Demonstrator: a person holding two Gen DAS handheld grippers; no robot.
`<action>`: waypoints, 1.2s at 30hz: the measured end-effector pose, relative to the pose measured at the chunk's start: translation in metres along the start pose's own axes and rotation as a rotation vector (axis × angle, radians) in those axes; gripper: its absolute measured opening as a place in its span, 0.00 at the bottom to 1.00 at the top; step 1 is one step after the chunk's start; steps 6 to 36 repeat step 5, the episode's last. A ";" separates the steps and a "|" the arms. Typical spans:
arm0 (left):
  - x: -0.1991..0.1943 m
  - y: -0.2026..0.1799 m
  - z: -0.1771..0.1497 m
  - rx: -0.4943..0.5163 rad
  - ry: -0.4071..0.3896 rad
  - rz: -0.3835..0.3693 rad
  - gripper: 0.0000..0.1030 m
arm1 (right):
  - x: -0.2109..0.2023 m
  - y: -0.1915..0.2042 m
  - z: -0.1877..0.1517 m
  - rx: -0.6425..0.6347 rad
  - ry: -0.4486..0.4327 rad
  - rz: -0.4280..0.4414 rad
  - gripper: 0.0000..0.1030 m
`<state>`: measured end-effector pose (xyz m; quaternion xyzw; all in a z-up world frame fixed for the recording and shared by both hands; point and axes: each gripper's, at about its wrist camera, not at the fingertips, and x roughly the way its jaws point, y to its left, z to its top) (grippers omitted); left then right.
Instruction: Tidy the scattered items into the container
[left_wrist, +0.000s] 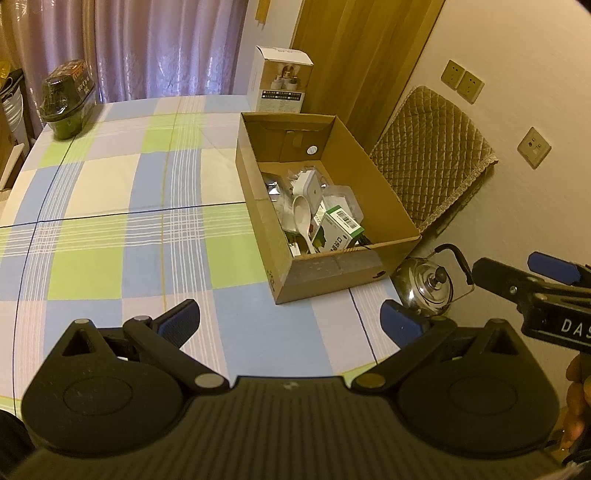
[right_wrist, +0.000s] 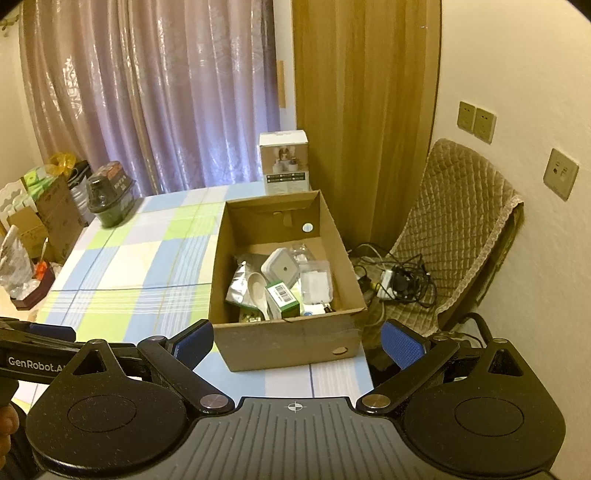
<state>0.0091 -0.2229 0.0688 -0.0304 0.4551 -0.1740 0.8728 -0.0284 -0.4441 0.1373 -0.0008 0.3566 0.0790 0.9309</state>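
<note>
Now the box is sitting at the table's right edge, holding a spoon, a green carton and packets. Both grippers, left and right, are hovering before it, fingers spread wide and empty. Tidying is looking nearly finished; the cloth is lying bare, giving free room leftward, while a kettle is crowding the right.
</note>
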 end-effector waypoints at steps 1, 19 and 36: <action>0.000 0.001 0.000 -0.001 -0.003 0.003 0.99 | 0.000 0.000 -0.001 0.001 0.002 0.000 0.99; 0.000 0.004 0.001 -0.009 -0.008 0.008 0.99 | 0.001 0.000 -0.002 -0.001 0.006 -0.002 0.99; 0.000 0.004 0.001 -0.009 -0.008 0.008 0.99 | 0.001 0.000 -0.002 -0.001 0.006 -0.002 0.99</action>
